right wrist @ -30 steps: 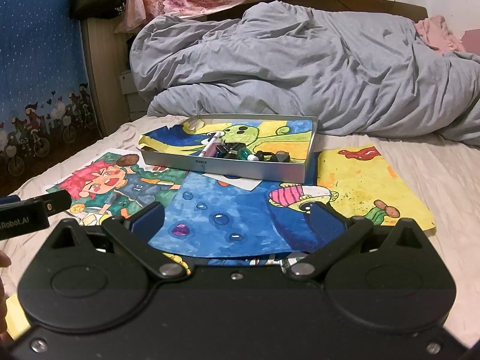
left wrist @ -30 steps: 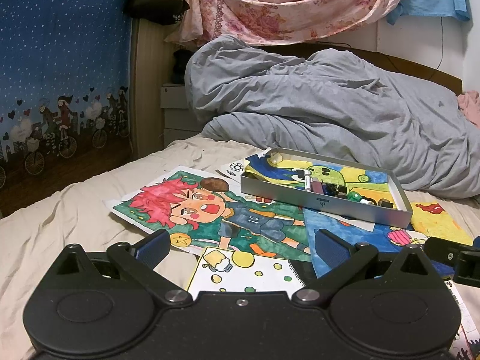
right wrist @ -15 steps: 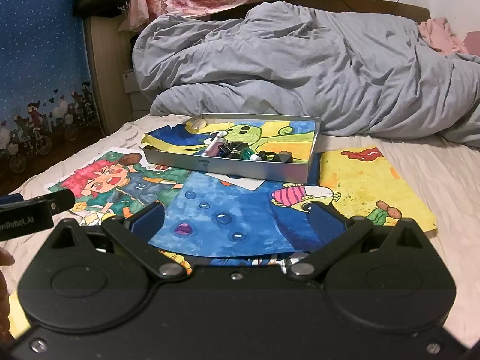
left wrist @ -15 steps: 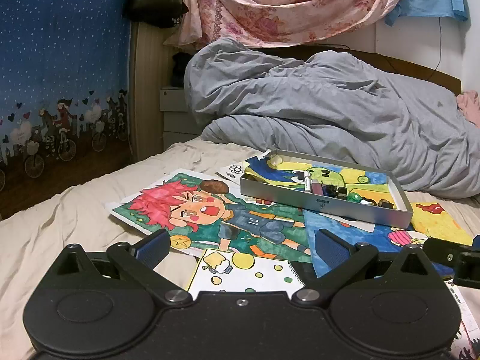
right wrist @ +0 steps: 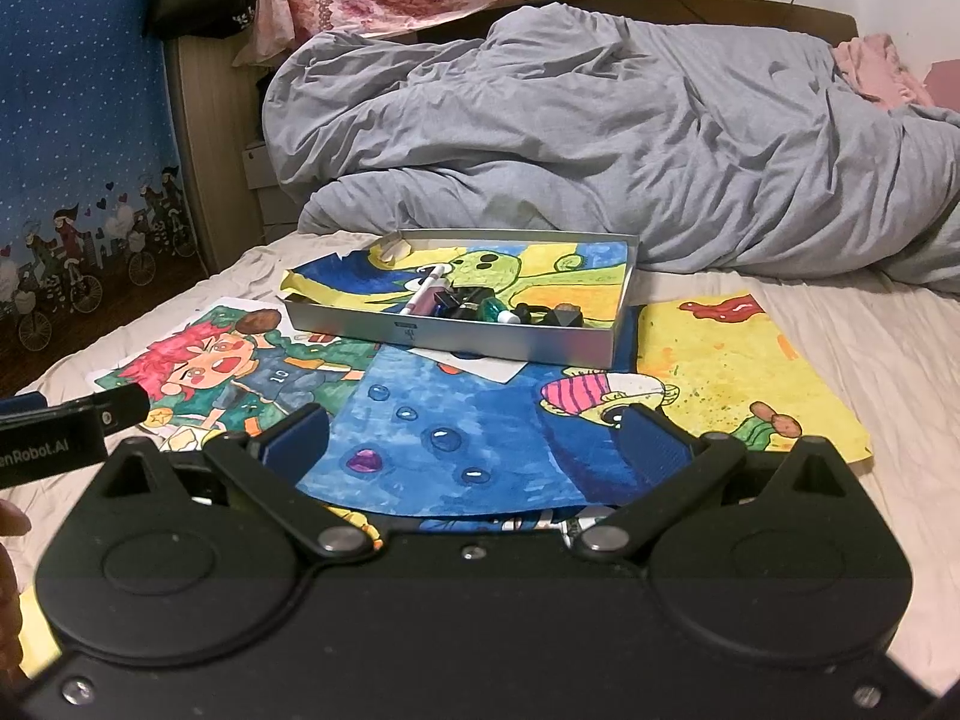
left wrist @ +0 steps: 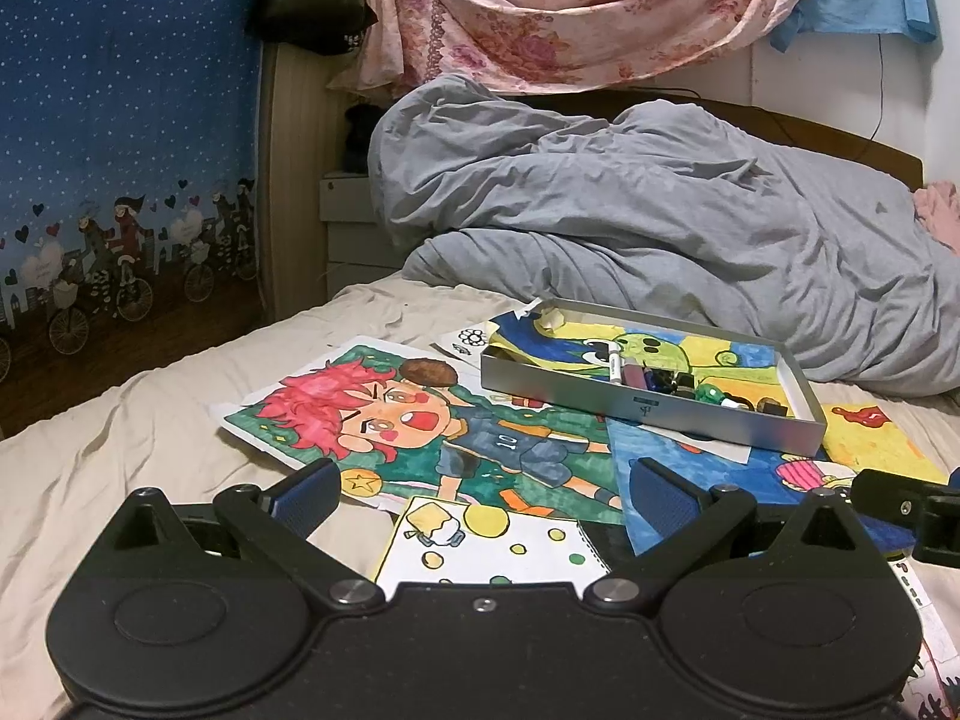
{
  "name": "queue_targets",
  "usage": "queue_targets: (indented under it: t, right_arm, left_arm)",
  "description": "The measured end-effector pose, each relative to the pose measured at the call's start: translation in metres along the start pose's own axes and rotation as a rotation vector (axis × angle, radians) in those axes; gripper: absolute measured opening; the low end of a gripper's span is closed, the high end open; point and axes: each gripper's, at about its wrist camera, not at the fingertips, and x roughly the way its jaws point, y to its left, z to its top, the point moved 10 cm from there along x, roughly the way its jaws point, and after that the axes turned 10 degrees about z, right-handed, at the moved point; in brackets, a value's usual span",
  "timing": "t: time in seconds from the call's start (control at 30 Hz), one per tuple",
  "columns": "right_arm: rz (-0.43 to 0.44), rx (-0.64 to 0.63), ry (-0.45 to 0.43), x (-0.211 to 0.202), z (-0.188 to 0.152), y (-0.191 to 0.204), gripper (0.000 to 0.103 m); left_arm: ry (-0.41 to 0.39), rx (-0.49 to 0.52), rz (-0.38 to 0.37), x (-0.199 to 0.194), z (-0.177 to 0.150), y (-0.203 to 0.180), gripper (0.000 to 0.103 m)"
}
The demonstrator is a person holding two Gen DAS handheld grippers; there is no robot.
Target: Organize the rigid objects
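Note:
A shallow silver tray (left wrist: 648, 405) (right wrist: 456, 339) lies on coloured drawings in the middle of the bed. It holds a paper drawing, a white and pink marker (left wrist: 613, 363) (right wrist: 427, 294) and several small dark and green items (left wrist: 711, 390) (right wrist: 492, 309). My left gripper (left wrist: 483, 495) is open and empty, low over the drawings, short of the tray. My right gripper (right wrist: 474, 444) is open and empty over the blue drawing (right wrist: 456, 438), also short of the tray.
Several painted sheets cover the bed: a red-haired cartoon (left wrist: 384, 408), a blue one and a yellow one (right wrist: 738, 372). A rumpled grey duvet (left wrist: 660, 228) lies behind the tray. A blue patterned wall (left wrist: 120, 150) is at left.
Both grippers have drifted slightly; the views shift a little, with the tray sitting slightly lower in the right wrist view. Nothing was taken hold of or let go.

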Motion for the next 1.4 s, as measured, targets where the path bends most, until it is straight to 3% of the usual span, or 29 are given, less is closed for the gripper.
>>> queue_targets:
  t: [0.77, 1.23, 1.4]
  right_arm:
    - [-0.008, -0.002, 0.009, 0.0006, -0.0031, 0.0025, 0.102]
    - [-0.013, -0.003, 0.016, 0.002, -0.0039, 0.0017, 0.102]
    - [-0.013, -0.004, 0.016, 0.0019, -0.0038, 0.0016, 0.102]
  left_arm:
    - [-0.006, -0.009, -0.006, 0.0002, 0.0, 0.0001, 0.102]
    - [-0.017, 0.045, 0.05, -0.0016, -0.0023, -0.0037, 0.102]
    - [-0.011, 0.056, 0.038, -0.0018, -0.003, -0.0055, 0.102]
